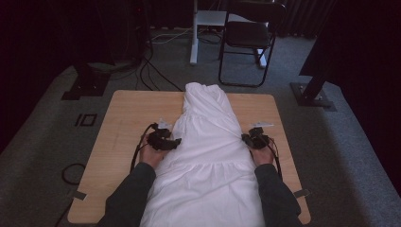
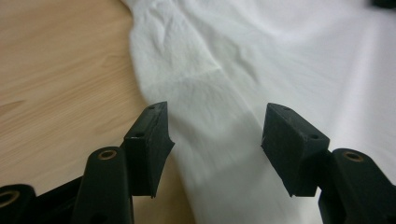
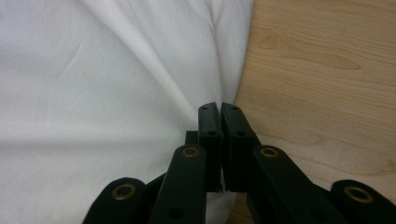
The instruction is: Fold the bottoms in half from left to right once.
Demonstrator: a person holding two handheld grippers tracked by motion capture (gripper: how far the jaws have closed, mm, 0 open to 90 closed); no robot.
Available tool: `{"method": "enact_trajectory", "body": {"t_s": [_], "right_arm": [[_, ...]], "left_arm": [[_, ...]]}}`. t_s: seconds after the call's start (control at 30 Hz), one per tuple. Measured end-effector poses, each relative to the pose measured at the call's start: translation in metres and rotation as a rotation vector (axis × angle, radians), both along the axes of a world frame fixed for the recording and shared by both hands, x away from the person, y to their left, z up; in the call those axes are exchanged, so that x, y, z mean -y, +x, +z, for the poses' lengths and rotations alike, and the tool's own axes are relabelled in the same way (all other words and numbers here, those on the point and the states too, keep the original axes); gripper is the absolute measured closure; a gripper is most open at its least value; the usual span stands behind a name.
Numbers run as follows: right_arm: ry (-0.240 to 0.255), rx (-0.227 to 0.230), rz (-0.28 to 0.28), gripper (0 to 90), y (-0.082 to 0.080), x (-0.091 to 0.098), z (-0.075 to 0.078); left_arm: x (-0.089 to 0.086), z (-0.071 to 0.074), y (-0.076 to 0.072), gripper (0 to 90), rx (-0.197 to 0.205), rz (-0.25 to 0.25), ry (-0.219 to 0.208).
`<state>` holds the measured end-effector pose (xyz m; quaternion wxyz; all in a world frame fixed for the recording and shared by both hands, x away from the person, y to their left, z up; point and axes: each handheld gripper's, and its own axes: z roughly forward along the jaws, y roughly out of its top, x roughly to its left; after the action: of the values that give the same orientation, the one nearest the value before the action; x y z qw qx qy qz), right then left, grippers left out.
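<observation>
A white dress lies lengthwise down the middle of the wooden table, its narrow top at the far end and its wide skirt toward me. At the dress's left edge near the waist, my left gripper stands open, its jaws straddling the cloth edge without closing on it. On the opposite side, my right gripper is shut on the dress's right edge, and folds in the fabric run toward the pinch.
Bare wood lies on both sides of the dress. Beyond the table stand a black folding chair, a white stand leg, floor cables and black stand bases at left and right.
</observation>
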<state>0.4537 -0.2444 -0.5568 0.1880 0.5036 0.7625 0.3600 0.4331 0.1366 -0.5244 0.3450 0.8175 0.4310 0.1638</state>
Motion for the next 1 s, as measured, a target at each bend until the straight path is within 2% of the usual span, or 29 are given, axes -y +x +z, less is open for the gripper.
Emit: {"method": "enact_trajectory", "body": {"t_s": [0.07, 0.1, 0.13, 0.17, 0.23, 0.33, 0.47, 0.67, 0.73, 0.8, 0.83, 0.87, 0.93, 0.97, 1.0], "right_arm": [[0.001, 0.001, 0.002, 87.2, 0.0, 0.0, 0.0], [0.0, 0.005, -0.002, 87.3, -0.001, 0.0, 0.0], [-0.006, 0.013, -0.005, 87.3, -0.002, -0.001, -0.001], [-0.017, 0.02, -0.006, 87.5, -0.003, -0.003, -0.001], [-0.03, 0.028, 0.001, 87.5, -0.007, -0.005, -0.001], [-0.04, 0.022, 0.014, 87.7, -0.018, -0.008, -0.001], [-0.063, 0.015, 0.055, 87.7, -0.047, -0.012, 0.0], [-0.066, 0.011, 0.123, 87.6, -0.105, -0.014, -0.002], [-0.05, 0.001, 0.133, 87.9, -0.12, -0.012, -0.002], [-0.045, -0.016, 0.158, 87.8, -0.132, -0.013, -0.001], [-0.045, -0.031, 0.17, 86.6, -0.135, -0.012, 0.0], [-0.038, -0.041, 0.174, 80.2, -0.136, -0.012, 0.001], [-0.003, -0.013, 0.174, 63.0, -0.131, -0.008, 0.003], [0.008, -0.002, 0.151, 57.5, -0.126, -0.007, 0.006], [0.033, 0.028, 0.132, 56.8, -0.118, -0.005, 0.014]], "left_arm": [[0.006, -0.011, 0.008, 48.8, -0.028, -0.006, 0.023], [0.006, -0.016, 0.009, 62.5, -0.044, -0.014, 0.053], [0.005, -0.019, 0.009, 76.6, -0.046, -0.003, 0.016], [0.002, -0.019, 0.007, 81.3, -0.057, 0.005, 0.001], [-0.004, -0.02, 0.0, 85.8, -0.05, 0.01, -0.001], [-0.015, -0.021, -0.017, 86.9, -0.046, 0.011, -0.016], [-0.031, -0.026, -0.051, 86.8, -0.039, 0.012, -0.064], [-0.036, -0.029, -0.108, 86.3, -0.007, -0.046, -0.038], [-0.037, -0.028, -0.121, 85.6, -0.009, -0.062, -0.023], [-0.035, -0.029, -0.127, 85.0, 0.007, -0.06, -0.007], [-0.034, -0.029, -0.127, 84.9, 0.013, -0.059, 0.0], [-0.033, -0.029, -0.127, 84.0, 0.017, -0.059, 0.005], [-0.032, -0.029, -0.125, 82.1, 0.019, -0.056, 0.003], [-0.032, -0.03, -0.125, 81.8, 0.027, -0.057, -0.001], [-0.032, -0.03, -0.125, 81.0, 0.031, -0.058, -0.001]]}}
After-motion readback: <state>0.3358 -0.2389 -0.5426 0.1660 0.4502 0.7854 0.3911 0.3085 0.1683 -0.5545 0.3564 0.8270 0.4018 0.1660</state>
